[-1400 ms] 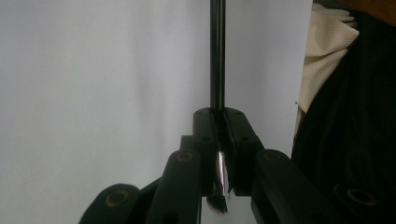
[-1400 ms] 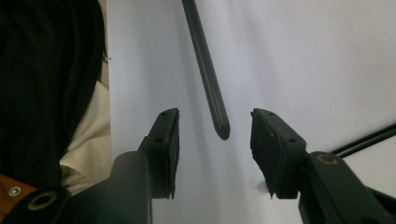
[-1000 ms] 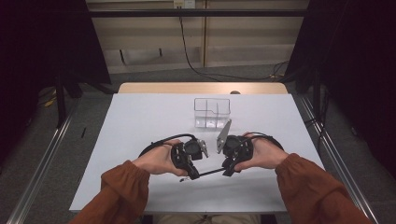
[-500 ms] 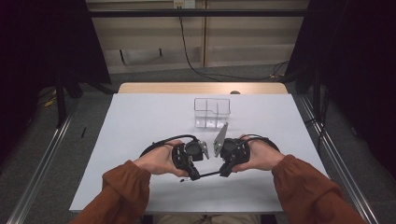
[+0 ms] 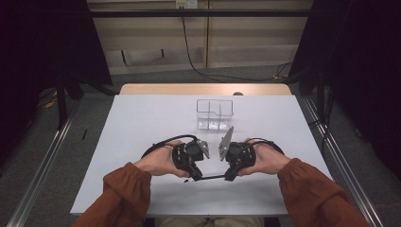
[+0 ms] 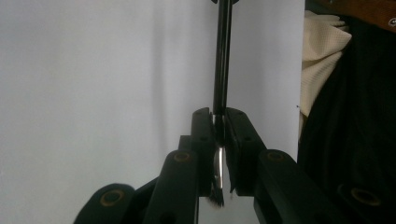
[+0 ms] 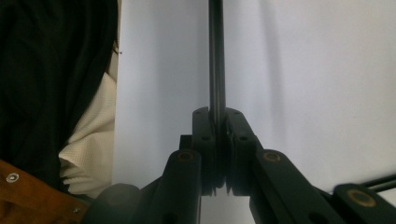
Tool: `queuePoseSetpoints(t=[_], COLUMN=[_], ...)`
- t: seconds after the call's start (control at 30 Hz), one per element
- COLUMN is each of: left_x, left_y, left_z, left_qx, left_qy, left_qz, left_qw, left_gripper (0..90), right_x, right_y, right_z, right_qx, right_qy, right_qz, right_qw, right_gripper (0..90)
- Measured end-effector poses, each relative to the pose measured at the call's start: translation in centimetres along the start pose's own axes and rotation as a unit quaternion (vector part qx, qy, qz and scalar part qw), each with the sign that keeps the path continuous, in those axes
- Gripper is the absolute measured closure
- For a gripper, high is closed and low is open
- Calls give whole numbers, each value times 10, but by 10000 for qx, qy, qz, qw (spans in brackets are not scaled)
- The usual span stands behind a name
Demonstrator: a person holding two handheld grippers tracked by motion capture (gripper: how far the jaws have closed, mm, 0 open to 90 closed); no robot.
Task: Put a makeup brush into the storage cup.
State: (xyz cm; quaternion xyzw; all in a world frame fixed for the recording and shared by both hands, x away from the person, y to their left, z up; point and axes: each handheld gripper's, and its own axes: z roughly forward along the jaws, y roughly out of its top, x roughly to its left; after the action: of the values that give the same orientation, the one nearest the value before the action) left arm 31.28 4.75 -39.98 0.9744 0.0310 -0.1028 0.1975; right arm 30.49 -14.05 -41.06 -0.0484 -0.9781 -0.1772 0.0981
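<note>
A thin dark rod [image 5: 210, 178] hangs level just above the white table [image 5: 142, 123], between my two grippers. My left gripper [image 5: 193, 178] pinches one end. In the left gripper view its jaws [image 6: 219, 114] are shut on the rod [image 6: 222, 56], which has a silvery end between the pads. These jaws have just eased open a touch, with the rod still pinched. My right gripper [image 5: 229, 175] holds the other end. In the right gripper view its jaws [image 7: 217, 112] are shut on the rod [image 7: 216, 56].
A clear plastic box [image 5: 215, 113] with compartments stands on the table beyond the grippers. Metal rails [image 5: 42, 165] run along both sides of the table. The person's body [image 6: 345, 140] is close behind the near edge.
The right hand and its gripper have shifted slightly toward the near edge. The left hand has stayed where it was, with the rod still between the two grippers.
</note>
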Motion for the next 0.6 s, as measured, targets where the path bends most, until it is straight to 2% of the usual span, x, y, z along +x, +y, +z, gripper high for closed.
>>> queuePoseSetpoints(t=[0.1,0.17,0.3,0.47,0.6], left_x=[1,2,3,6,10], left_y=[-1,-2,-2,-7,-13], left_z=[-1,-2,-5,-8,-11], left_qx=[-61,-153,-248,-392,-587], left_qy=[18,39,82,241,394], left_qz=[21,-51,-9,-64,-225], left_qw=[10000,9999,9997,9989,9972], left_gripper=[786,765,713,587,459], right_x=[0,0,-2,-1,-1], right_y=[-1,-1,-1,-4,-7], right_z=[1,0,-1,-4,-6], right_qx=[-4,-42,-91,-103,-128], right_qy=[12,40,-9,-96,-153], right_qz=[44,59,62,152,214], right_qw=[10000,10000,9999,9998,9996], right_gripper=[842,842,842,842,842])
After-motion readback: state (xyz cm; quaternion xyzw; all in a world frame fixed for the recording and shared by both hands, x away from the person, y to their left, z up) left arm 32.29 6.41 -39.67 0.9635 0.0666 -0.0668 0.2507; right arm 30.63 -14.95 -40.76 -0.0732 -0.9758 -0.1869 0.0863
